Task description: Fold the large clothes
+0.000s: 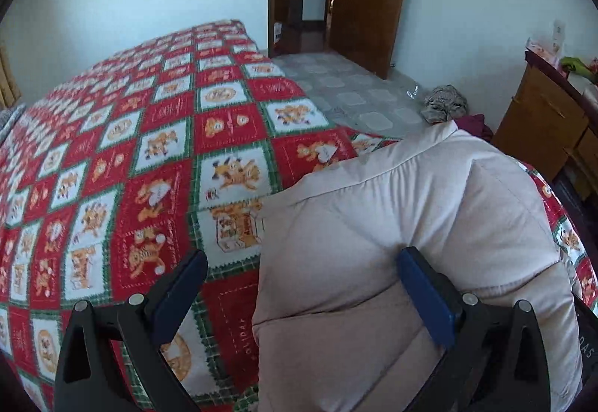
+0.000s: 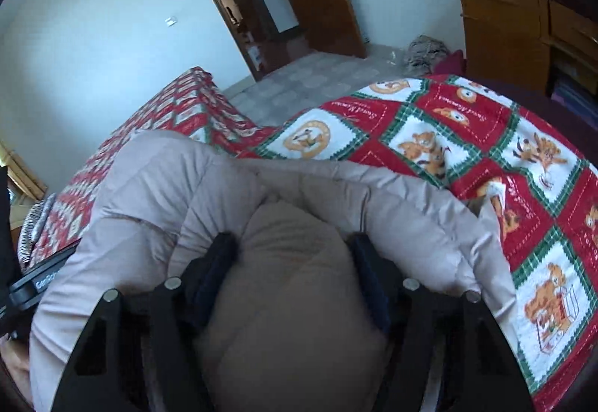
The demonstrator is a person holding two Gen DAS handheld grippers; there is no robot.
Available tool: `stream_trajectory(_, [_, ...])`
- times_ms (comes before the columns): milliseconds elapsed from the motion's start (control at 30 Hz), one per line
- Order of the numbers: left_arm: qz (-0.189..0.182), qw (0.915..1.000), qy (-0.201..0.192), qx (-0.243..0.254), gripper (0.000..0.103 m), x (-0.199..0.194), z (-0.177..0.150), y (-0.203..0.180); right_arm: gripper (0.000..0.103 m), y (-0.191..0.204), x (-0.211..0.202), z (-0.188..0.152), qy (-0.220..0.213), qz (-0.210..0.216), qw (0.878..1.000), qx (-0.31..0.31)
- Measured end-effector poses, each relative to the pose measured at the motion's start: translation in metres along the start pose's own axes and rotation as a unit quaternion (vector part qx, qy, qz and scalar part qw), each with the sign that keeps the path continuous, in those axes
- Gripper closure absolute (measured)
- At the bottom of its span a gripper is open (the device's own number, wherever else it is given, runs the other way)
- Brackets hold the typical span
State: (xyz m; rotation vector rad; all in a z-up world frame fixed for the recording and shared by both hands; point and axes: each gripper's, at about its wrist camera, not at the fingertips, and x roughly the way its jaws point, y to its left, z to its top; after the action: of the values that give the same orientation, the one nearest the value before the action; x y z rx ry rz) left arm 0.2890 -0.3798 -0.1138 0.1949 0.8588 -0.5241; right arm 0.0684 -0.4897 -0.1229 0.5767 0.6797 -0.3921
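The padded jacket (image 1: pixel 411 243), pale beige and quilted, lies bunched at the near edge of the bed, on the red patchwork bedspread (image 1: pixel 149 150).

The left gripper (image 1: pixel 299 285) stands wide open. Its left finger is over bare bedspread, and its right finger (image 1: pixel 426 300) presses against or lies on the jacket; nothing is clamped between the two. This looks like a position for steadying or taking a fresh hold at the jacket's left edge.

The right gripper (image 2: pixel 295 273) has a thick puffed roll of the jacket (image 2: pixel 291 262) filling the gap between its fingers. The fingers are partly apart, held so by the padding, and appear to be gripping it. Judged purpose: gathering a bulky part to lift or turn it over.

The jacket's long axis cannot be fixed with certainty. In the right wrist view a padded band runs left to right across the bed's near edge. Which end is collar or hem cannot be told.
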Motion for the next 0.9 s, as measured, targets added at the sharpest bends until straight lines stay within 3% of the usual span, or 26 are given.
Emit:
stream_trajectory(133, [0.027,0.9993,0.002,0.024,0.001,-0.014,-0.004,0.001,0.033,-0.001,0.001,0.014,0.011,0.0,1.0,-0.019])
stream_trajectory(233, [0.041,0.9978,-0.01,0.051,0.001,-0.042,-0.013,0.0,0.029,0.001,-0.029,0.016,0.004,-0.027,0.999,-0.044])
stream_trajectory(300, [0.048,0.9962,-0.029,0.067,0.001,-0.064,-0.02,-0.001,0.018,0.003,-0.05,0.011,-0.027,-0.046,0.997,-0.063])
stream_trajectory(367, [0.047,0.9949,-0.044,0.077,0.001,-0.08,-0.027,-0.002,0.0,0.009,-0.083,-0.002,-0.065,-0.061,0.992,-0.088])
stream_trajectory(467, [0.036,0.9938,-0.052,0.091,0.001,-0.095,-0.042,-0.008,0.0,0.01,-0.104,-0.02,-0.069,-0.085,0.988,-0.107])
stream_trajectory(633, [0.052,0.9926,-0.061,0.091,0.001,-0.111,-0.067,-0.01,0.0,0.004,-0.102,-0.044,-0.064,-0.104,0.987,-0.107])
stream_trajectory(900, [0.065,0.9912,-0.064,0.097,0.001,-0.148,-0.107,-0.006,0.0,-0.005,-0.127,-0.08,-0.052,-0.089,0.991,-0.082])
